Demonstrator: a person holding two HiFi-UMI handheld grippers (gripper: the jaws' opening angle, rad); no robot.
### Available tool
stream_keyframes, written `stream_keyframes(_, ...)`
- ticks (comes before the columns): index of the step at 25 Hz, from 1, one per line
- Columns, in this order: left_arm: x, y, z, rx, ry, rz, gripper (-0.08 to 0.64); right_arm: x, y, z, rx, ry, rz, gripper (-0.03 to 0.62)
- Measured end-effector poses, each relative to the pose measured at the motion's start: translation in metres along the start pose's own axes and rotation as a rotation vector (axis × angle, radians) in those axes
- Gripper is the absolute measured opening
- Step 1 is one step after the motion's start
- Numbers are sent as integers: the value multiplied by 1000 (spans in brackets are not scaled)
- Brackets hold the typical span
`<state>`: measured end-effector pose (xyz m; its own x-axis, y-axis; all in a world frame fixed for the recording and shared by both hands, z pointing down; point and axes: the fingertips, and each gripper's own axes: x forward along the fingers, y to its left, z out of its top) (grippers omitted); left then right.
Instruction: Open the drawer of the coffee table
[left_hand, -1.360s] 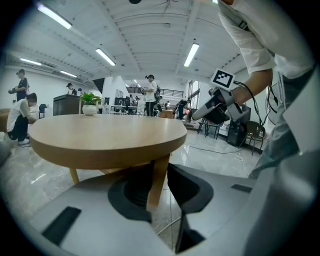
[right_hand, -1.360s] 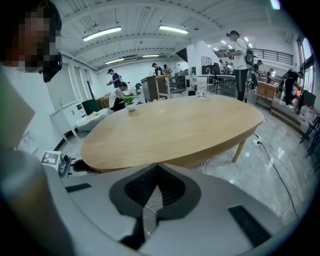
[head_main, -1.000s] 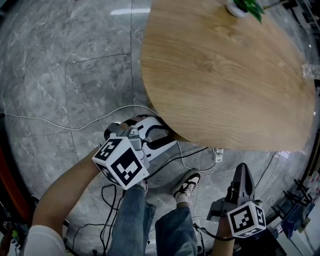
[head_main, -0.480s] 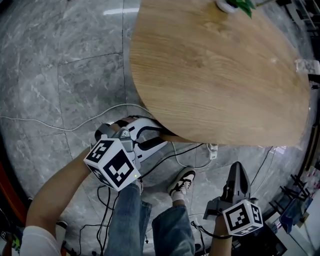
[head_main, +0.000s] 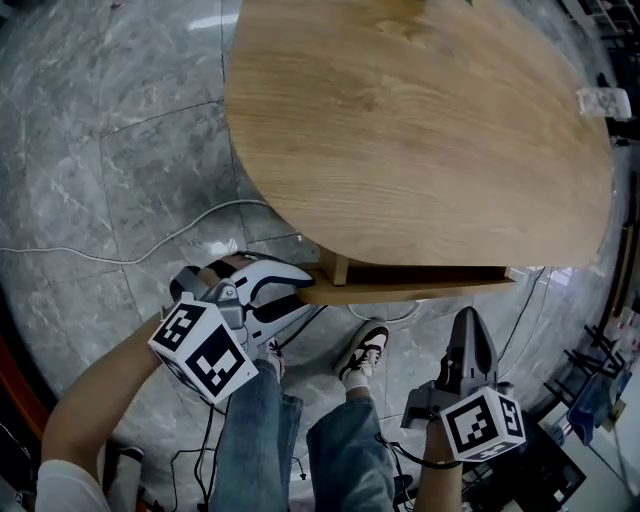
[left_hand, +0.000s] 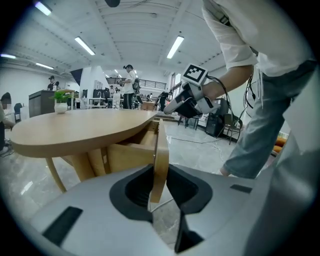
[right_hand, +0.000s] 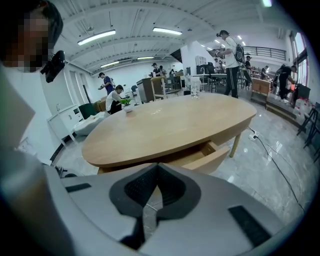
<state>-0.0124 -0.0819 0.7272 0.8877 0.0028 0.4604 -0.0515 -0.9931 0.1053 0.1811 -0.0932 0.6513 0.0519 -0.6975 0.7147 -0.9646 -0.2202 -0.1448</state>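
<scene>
The oval wooden coffee table (head_main: 420, 130) fills the upper head view. Its drawer front (head_main: 400, 292) sticks out from under the near edge, with the drawer's side panel showing behind it. My left gripper (head_main: 305, 285) is shut on the left end of that front. In the left gripper view the thin wooden drawer front (left_hand: 161, 150) stands pinched between the dark pads of the left gripper (left_hand: 159, 187). My right gripper (head_main: 470, 325) hangs apart at lower right, shut and empty. From the right gripper view, the right gripper (right_hand: 157, 169) faces the table (right_hand: 170, 125) and the pulled-out drawer (right_hand: 210, 159).
The floor is grey marble. A white cable (head_main: 120, 255) and black cables trail across it near the person's shoes (head_main: 365, 355). A glass (head_main: 600, 100) stands at the table's far right edge and a potted plant (left_hand: 61, 100) at its far end. People stand in the background.
The left gripper has moved back toward the person, and the drawer front has slid out from under the table edge with it. The right gripper has stayed where it was.
</scene>
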Motion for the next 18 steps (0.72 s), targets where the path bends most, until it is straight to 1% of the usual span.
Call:
stream_keyframes(7, 1, -21, 6, 7, 9, -15, 69, -7, -8, 0, 5, -7, -8, 0)
stream_keyframes(11, 0, -32, 6, 11, 18, -33, 69, -11, -11, 1, -2, -16, -6, 0)
stream_keyframes(18, 0, -48, 5, 7, 24, -40, 69, -18, -18, 1, 5, -24, -15, 0)
